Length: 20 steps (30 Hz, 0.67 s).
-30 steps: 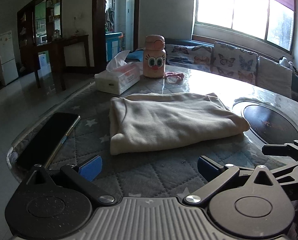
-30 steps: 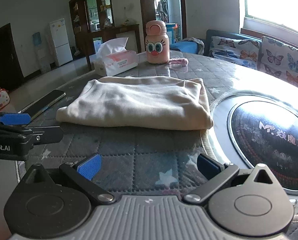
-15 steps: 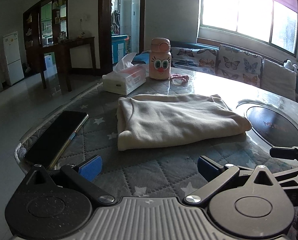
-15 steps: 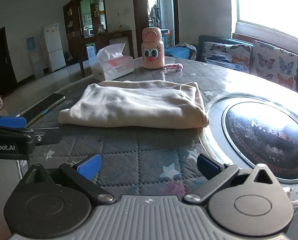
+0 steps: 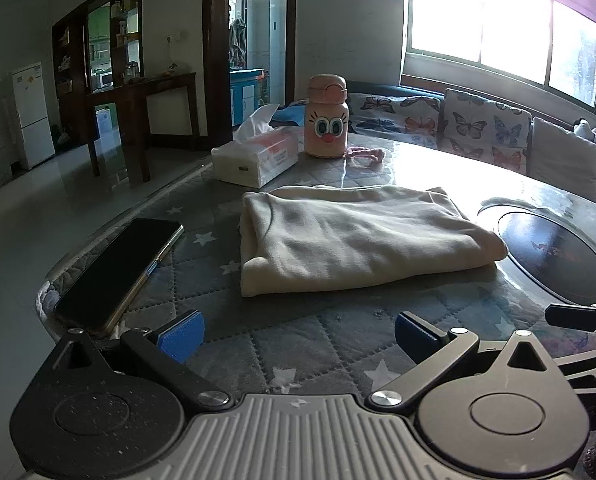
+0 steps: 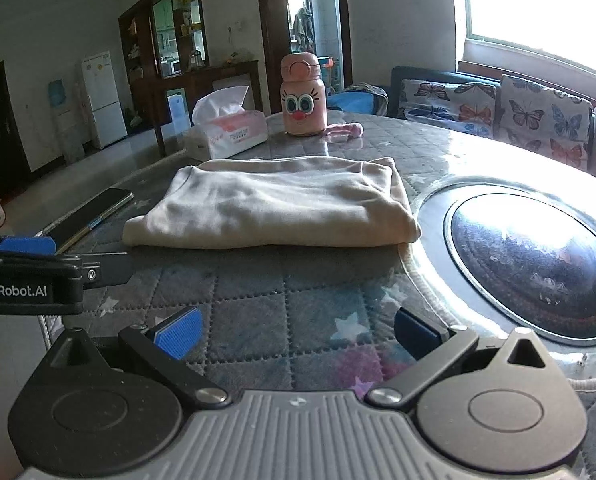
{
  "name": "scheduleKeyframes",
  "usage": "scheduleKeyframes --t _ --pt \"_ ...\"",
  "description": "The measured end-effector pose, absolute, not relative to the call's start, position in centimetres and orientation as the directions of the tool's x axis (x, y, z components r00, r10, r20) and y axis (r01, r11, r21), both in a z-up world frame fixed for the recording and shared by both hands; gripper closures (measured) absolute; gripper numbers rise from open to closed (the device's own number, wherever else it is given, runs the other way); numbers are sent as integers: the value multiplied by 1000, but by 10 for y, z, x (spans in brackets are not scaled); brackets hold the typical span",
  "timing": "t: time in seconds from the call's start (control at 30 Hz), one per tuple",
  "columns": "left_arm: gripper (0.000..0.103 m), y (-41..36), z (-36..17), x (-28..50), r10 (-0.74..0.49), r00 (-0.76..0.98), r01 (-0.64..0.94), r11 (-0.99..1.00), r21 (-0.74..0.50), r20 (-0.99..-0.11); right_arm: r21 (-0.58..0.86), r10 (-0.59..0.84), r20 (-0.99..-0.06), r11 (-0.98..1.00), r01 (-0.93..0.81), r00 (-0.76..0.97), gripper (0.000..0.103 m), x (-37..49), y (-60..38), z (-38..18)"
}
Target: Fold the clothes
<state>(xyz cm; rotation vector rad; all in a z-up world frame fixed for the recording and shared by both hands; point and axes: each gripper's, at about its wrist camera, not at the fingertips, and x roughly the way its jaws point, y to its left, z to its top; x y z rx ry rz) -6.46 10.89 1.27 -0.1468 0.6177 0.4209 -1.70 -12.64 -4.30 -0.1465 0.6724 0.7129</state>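
We've pulled both the left gripper [image 5: 298, 334] and right gripper [image 6: 296, 330] back, jaws spread and empty, leaving the cream garment [image 5: 353, 240] neatly folded, job looking finished.

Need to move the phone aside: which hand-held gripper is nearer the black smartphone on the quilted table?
Left. The left hand-held gripper sits just beside the black smartphone; the right hand-held gripper is farther off, toward the inset round hotplate.
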Motion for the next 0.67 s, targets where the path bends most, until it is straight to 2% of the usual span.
scheduleKeyframes --t 0.67 --pt "0 110 9 -63 349 725 -438 899 -7 -594 112 565 -618 751 -651 546 0 -20 -126 -44"
